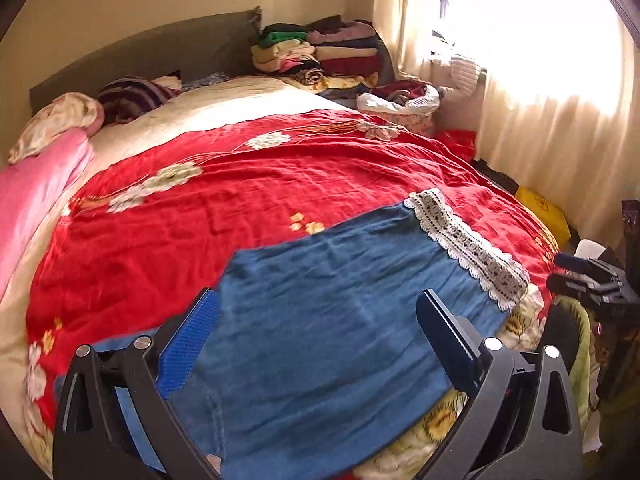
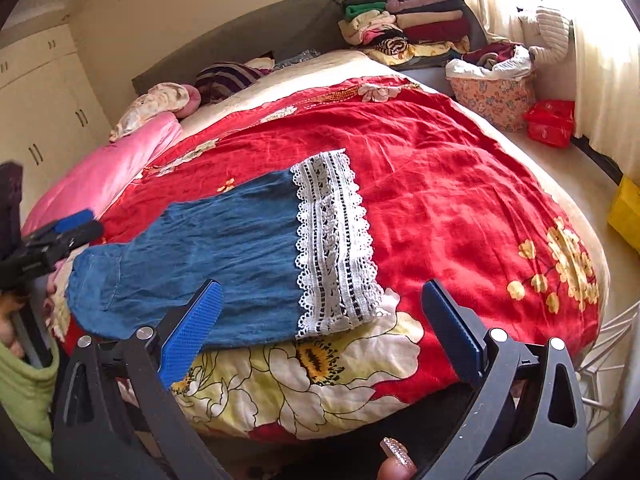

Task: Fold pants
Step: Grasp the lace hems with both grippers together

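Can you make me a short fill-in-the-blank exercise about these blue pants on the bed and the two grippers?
1. The blue denim pants lie flat on a ____ floral bedspread.
2. The hem of the pants carries a band of white ____ trim.
3. The left gripper and the right gripper both have their jaws ____.
4. The stack of folded clothes sits near the bed's dark ____.

Missing words: red; lace; open; headboard
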Demonstrator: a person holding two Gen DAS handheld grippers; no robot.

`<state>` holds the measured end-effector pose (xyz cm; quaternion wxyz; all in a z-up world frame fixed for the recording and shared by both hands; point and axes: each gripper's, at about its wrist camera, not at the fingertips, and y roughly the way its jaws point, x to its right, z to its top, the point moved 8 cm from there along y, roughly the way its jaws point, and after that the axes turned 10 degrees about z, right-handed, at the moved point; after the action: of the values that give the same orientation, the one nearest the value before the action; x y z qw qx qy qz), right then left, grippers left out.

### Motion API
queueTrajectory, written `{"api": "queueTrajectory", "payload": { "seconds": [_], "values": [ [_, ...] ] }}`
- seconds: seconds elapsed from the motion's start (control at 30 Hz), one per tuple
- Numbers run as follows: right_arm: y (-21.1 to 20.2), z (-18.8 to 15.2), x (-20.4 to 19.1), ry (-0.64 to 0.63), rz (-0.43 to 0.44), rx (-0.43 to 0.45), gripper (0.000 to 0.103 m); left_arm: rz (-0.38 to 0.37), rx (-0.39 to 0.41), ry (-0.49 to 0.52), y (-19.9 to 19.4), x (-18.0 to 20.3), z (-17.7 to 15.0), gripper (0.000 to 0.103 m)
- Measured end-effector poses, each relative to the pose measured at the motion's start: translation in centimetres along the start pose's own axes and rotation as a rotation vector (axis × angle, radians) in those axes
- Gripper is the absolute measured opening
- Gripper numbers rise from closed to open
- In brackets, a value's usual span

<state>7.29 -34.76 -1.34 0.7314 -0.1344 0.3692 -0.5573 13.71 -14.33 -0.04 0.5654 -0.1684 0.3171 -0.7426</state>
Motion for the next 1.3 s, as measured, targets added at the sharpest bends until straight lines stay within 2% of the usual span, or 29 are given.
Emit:
{"api": "queueTrajectory", "payload": {
  "seconds": [0.27,0.57,0.8,1.1,1.17,1.2,1.23,1.3],
  "values": [
    [1.1,-0.7,1.2,0.048,0.008,-0.014,0.094,-0.038,-0.031,0.091,4.6,3.7,2.8,0.099],
    [2.7,-1.2,2.4,0.114,0.020,-0.021,0.094,-0.117,-0.101,0.161,10.3,7.7,4.3,0.099],
    [3.9,-1.3,3.1,0.162,0.026,-0.026,0.094,-0.157,-0.117,0.248,14.0,10.8,5.8,0.099],
    [5.4,-1.6,3.2,0.185,0.040,-0.032,0.094,-0.264,-0.158,0.270,17.4,13.3,6.2,0.097],
    [5.7,-1.7,3.2,0.183,0.040,-0.031,0.094,-0.295,-0.172,0.266,18.0,13.7,6.0,0.094],
    [5.8,-1.8,3.3,0.183,0.040,-0.033,0.094,-0.323,-0.178,0.257,18.3,14.0,5.8,0.081],
    [5.8,-1.8,3.2,0.184,0.038,-0.031,0.094,-0.341,-0.184,0.248,18.5,14.1,5.8,0.074],
    [6.0,-1.8,3.2,0.184,0.041,-0.027,0.094,-0.382,-0.205,0.230,19.1,14.5,5.4,0.067]
  ]
}}
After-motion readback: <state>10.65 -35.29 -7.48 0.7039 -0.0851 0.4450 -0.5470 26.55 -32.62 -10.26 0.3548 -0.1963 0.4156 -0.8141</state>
